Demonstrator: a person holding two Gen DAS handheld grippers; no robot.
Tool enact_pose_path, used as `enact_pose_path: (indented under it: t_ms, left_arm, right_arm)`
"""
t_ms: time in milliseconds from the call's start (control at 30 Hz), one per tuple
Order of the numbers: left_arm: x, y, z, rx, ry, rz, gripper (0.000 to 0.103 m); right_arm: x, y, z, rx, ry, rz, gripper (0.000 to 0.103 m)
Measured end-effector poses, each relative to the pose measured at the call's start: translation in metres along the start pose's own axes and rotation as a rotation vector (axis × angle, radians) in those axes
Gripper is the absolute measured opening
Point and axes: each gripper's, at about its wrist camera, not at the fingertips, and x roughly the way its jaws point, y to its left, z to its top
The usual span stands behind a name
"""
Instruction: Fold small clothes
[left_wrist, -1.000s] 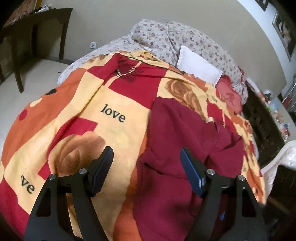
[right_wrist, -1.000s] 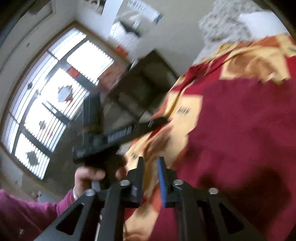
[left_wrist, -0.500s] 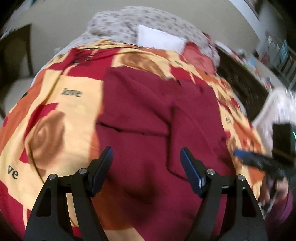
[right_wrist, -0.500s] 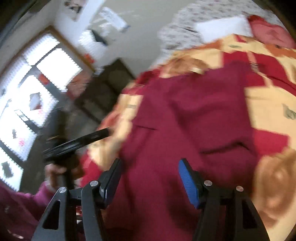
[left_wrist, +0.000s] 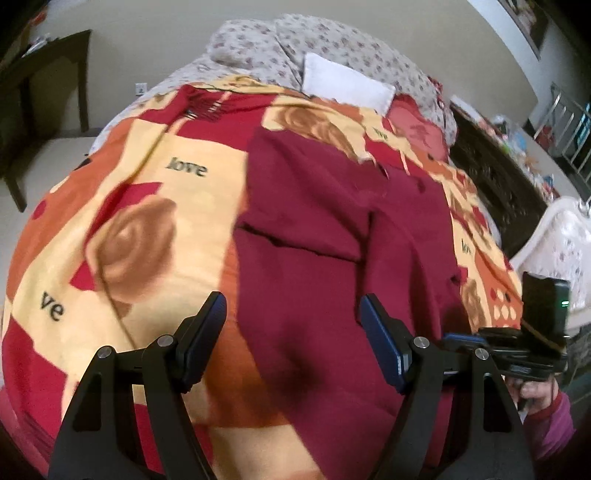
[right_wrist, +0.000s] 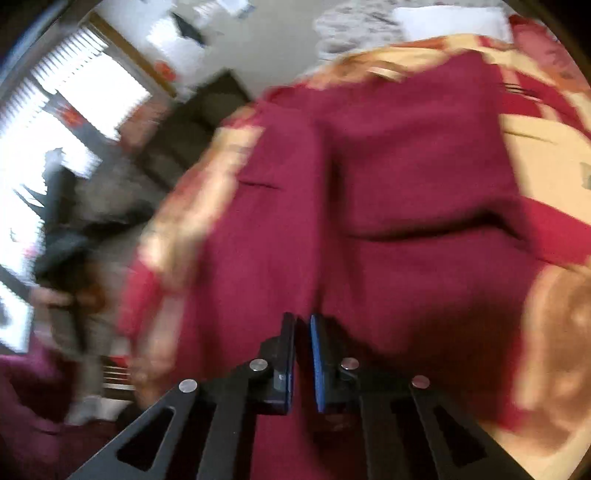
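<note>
A dark red garment (left_wrist: 332, 221) lies spread flat on the bed's red, orange and cream blanket (left_wrist: 147, 184). My left gripper (left_wrist: 291, 306) hovers open over the garment's near left part, with nothing between its fingers. In the left wrist view my right gripper (left_wrist: 458, 338) shows at the garment's near right edge, held by a hand (left_wrist: 535, 391). In the blurred right wrist view the right gripper (right_wrist: 303, 321) has its jaws together, low over the garment (right_wrist: 406, 166). Whether any cloth is pinched there I cannot tell.
Floral pillows (left_wrist: 332, 48) and a white pillow (left_wrist: 343, 85) lie at the head of the bed. A dark table (left_wrist: 37, 74) stands far left, a dark cabinet (left_wrist: 491, 166) along the right side, white furniture (left_wrist: 561, 240) beyond it. A bright window (right_wrist: 74, 92) is off to the left.
The right gripper's jaws went from wide apart to together as it sank toward the garment. The left gripper stayed open and shifted so the garment now lies straight ahead.
</note>
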Motion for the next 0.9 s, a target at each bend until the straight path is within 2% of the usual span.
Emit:
enact_pose_path:
  t_ms: [133, 167, 267, 333, 400, 433, 500, 533, 600, 633, 667, 700, 733, 767, 867, 900]
  left_arm:
    - [-0.018, 0.015, 0.005, -0.044, -0.072, -0.036, 0.074]
    - [-0.021, 0.018, 0.006, -0.052, -0.084, -0.04, 0.074]
    - [-0.027, 0.029, 0.006, -0.097, -0.089, -0.047, 0.074]
    - [-0.027, 0.032, 0.004, -0.098, -0.082, -0.056, 0.074]
    - [-0.024, 0.031, 0.001, -0.066, -0.08, -0.027, 0.075]
    - [-0.021, 0.03, 0.0, -0.048, -0.08, -0.006, 0.075]
    - [-0.011, 0.029, -0.003, -0.036, -0.062, 0.01, 0.075]
    - [-0.008, 0.03, -0.005, -0.043, -0.053, 0.004, 0.075]
    - [-0.001, 0.03, -0.008, -0.061, -0.034, -0.016, 0.074]
    - [0.002, 0.028, -0.009, -0.064, -0.029, -0.024, 0.074]
    - [0.003, 0.026, -0.01, -0.061, -0.027, -0.025, 0.074]
    - [0.003, 0.024, -0.01, -0.054, -0.027, -0.022, 0.074]
    - [0.003, 0.021, -0.009, -0.041, -0.028, -0.016, 0.074]
    - [0.002, 0.02, -0.009, -0.035, -0.03, -0.012, 0.074]
    - [-0.005, 0.022, -0.006, -0.036, -0.046, -0.002, 0.074]
    - [-0.009, 0.024, -0.005, -0.044, -0.057, -0.006, 0.074]
  right_arm:
    - [0.021, 0.045, 0.047, -0.036, -0.074, 0.197, 0.008]
    - [0.028, 0.05, 0.057, -0.038, -0.093, 0.207, 0.008]
    - [0.036, 0.058, 0.086, -0.018, -0.142, 0.079, 0.008]
    - [0.019, 0.056, 0.086, -0.054, -0.171, 0.008, 0.018]
    - [-0.001, 0.047, 0.071, -0.081, -0.173, -0.086, 0.073]
    - [-0.012, 0.033, 0.061, -0.073, -0.152, -0.148, 0.076]
    - [-0.016, 0.012, 0.042, -0.039, -0.087, -0.22, 0.076]
    - [-0.017, -0.005, 0.025, 0.002, -0.026, -0.264, 0.076]
    - [-0.017, -0.028, 0.001, 0.062, 0.046, -0.301, 0.076]
    - [-0.013, -0.038, -0.012, 0.083, 0.068, -0.301, 0.075]
    - [-0.011, -0.043, -0.019, 0.087, 0.073, -0.294, 0.066]
    - [-0.01, -0.046, -0.027, 0.083, 0.075, -0.291, 0.05]
    - [-0.009, -0.046, -0.031, 0.081, 0.064, -0.285, 0.041]
    - [-0.01, -0.043, -0.031, 0.092, 0.059, -0.254, 0.019]
    - [-0.005, -0.027, -0.013, 0.078, 0.015, -0.1, 0.006]
    - [-0.001, -0.014, -0.002, 0.064, -0.01, -0.036, 0.006]
